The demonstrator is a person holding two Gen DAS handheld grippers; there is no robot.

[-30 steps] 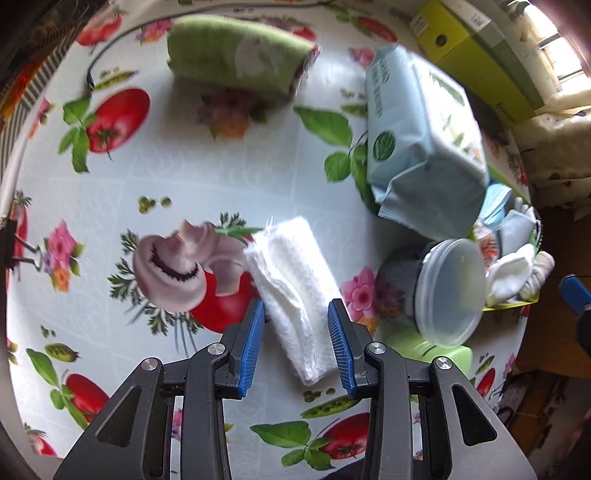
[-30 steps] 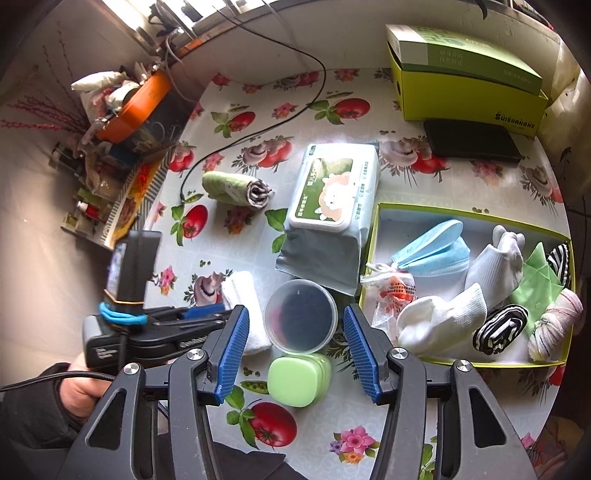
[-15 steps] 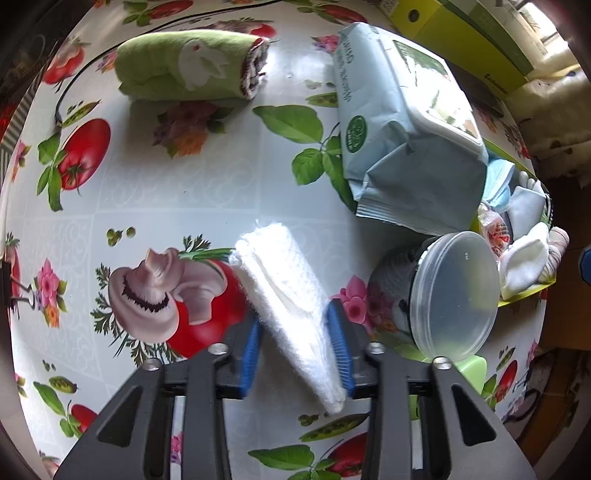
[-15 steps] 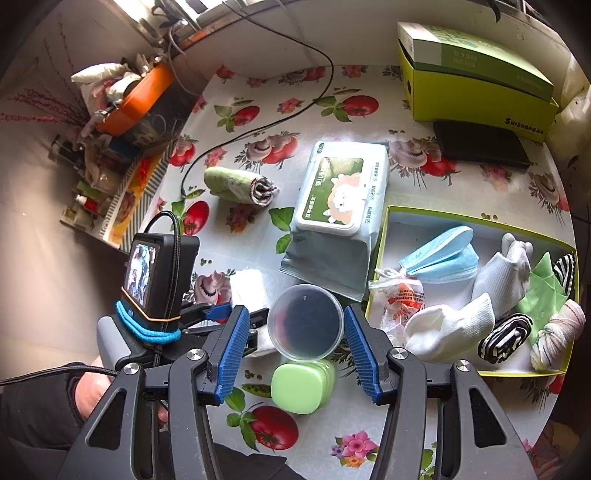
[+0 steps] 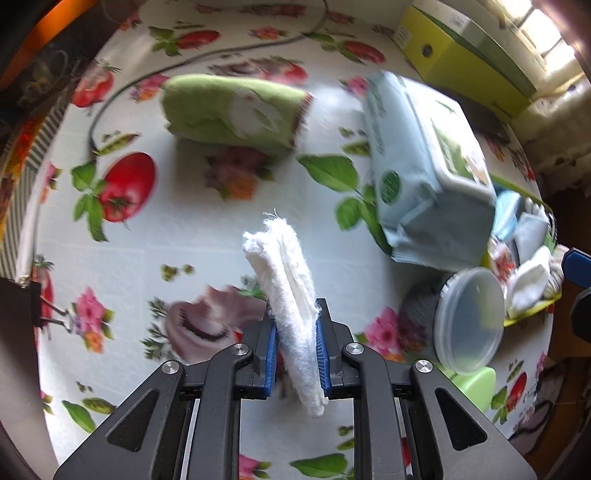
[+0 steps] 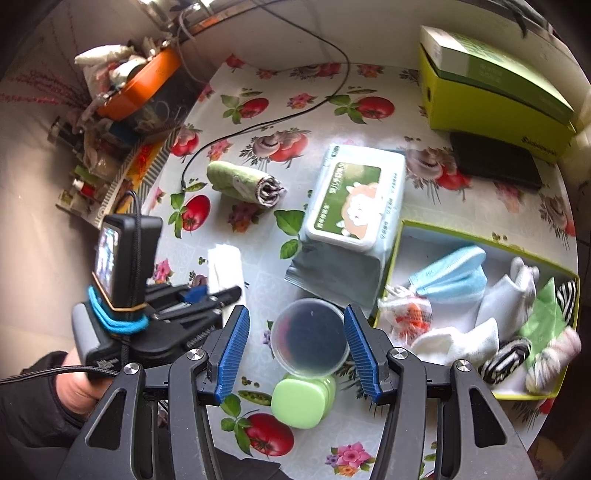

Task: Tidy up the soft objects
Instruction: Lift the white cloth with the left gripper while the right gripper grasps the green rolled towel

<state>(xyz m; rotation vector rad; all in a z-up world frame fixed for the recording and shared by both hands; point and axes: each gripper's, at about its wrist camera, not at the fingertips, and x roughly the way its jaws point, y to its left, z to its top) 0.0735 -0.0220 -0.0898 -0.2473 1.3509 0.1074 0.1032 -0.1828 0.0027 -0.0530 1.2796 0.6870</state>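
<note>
My left gripper point(image 5: 295, 350), jaws just closing, pinches the white cloth point(image 5: 286, 280) near one end; it may slip. My right gripper point(image 6: 295, 354) hangs spread, empty.

Flowered table point(image 6: 306, 85) carries towel roll point(image 6: 243, 182), wipes pack point(image 6: 351, 206).

Your round table point(image 6: 369, 85) wears a glossy oilcloth printed with tomatoes and flowers. Beyond its far edge you have a pale wall point(image 6: 369, 26); past its left edge, a cluttered shelf point(image 6: 110, 122). Daylight enters a window point(image 5: 546, 40) at the far right.
</note>
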